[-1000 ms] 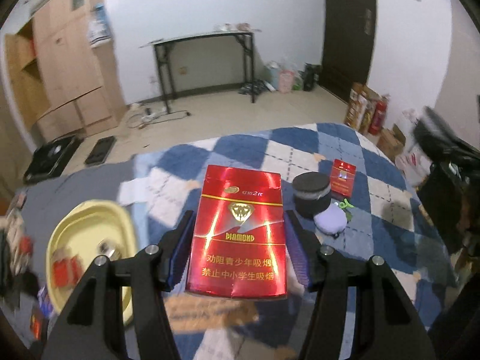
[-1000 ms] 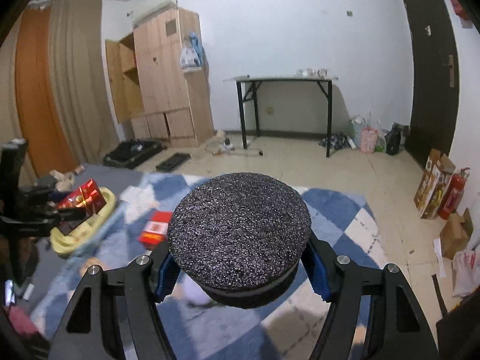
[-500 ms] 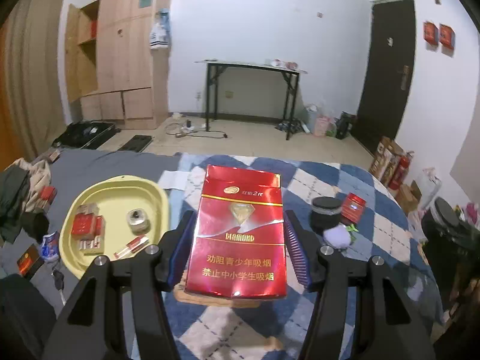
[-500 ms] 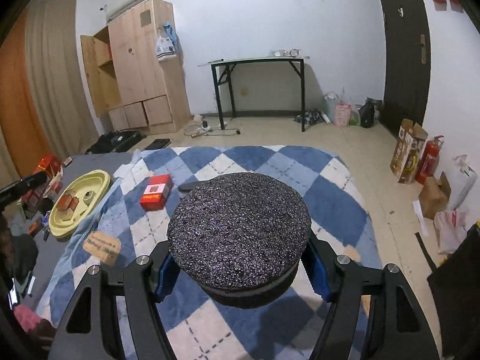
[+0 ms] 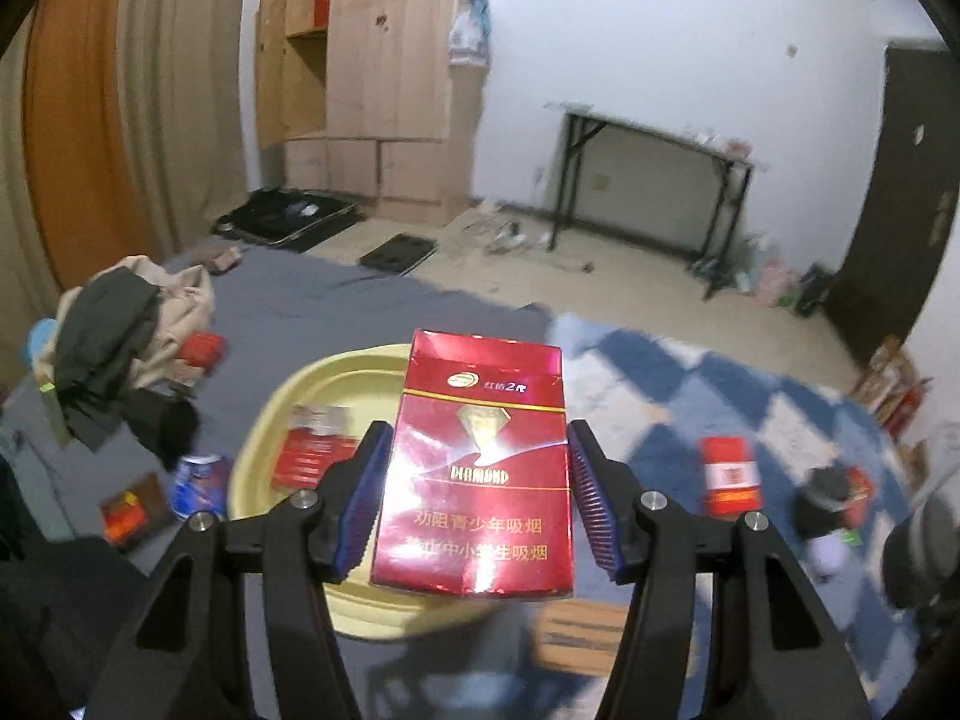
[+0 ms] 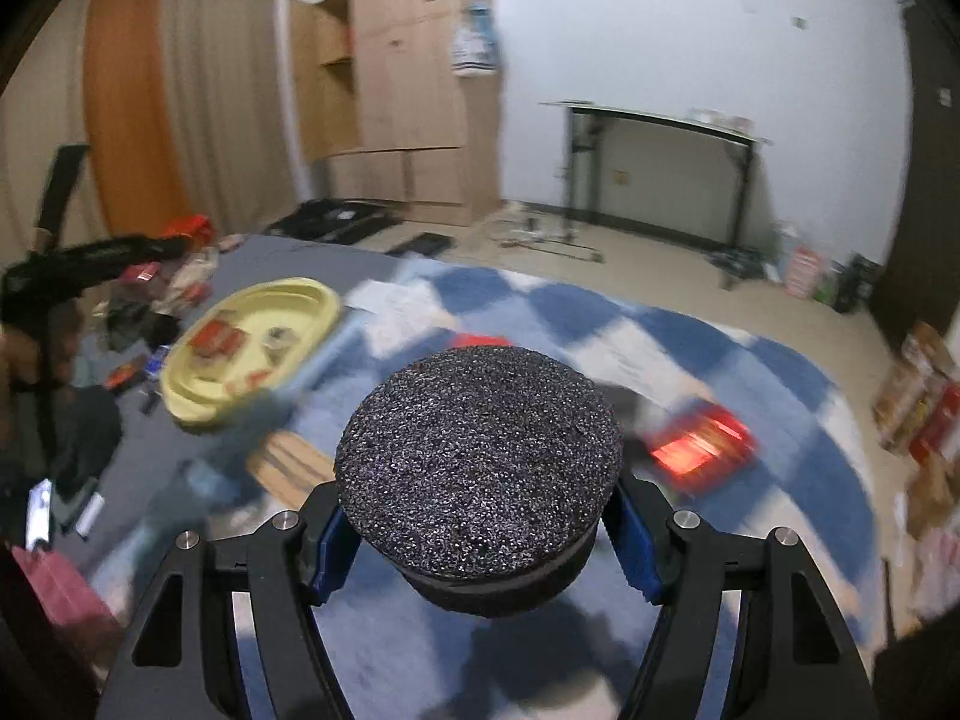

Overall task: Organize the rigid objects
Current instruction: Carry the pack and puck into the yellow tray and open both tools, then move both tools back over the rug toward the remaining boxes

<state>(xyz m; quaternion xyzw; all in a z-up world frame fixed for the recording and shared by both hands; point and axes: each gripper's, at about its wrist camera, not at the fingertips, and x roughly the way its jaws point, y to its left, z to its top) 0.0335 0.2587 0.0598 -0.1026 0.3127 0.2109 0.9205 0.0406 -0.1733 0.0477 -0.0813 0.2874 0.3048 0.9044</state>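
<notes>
While I read both wrist views, I record the left gripper (image 5: 477,501) clamped on a red cigarette pack (image 5: 477,468), its blue pads pressing the pack's two long sides. That pack stands upright at lower centre of the left view, label toward the camera, and it overlaps a yellow tray (image 5: 264,450) lying behind it. Inside the tray I see at least one more red pack (image 5: 312,450); the rest of the contents is blurred. To the left of the tray, on grey bedding (image 5: 312,306), lies a heap of clothes (image 5: 120,336). At right of the same view, a second red pack (image 5: 729,474) lies on a blue and white checked blanket (image 5: 660,372).

I note the right gripper (image 6: 480,546) closed on a round black container (image 6: 480,468) with a speckled lid, held at lower centre of the right view. Behind it, the same tray (image 6: 180,402) appears at middle left, and a red box (image 6: 699,444), blurred, lies on the blanket at middle right. A wooden wardrobe (image 6: 408,90) and a black-legged table (image 6: 660,120) stand against the far wall.
</notes>
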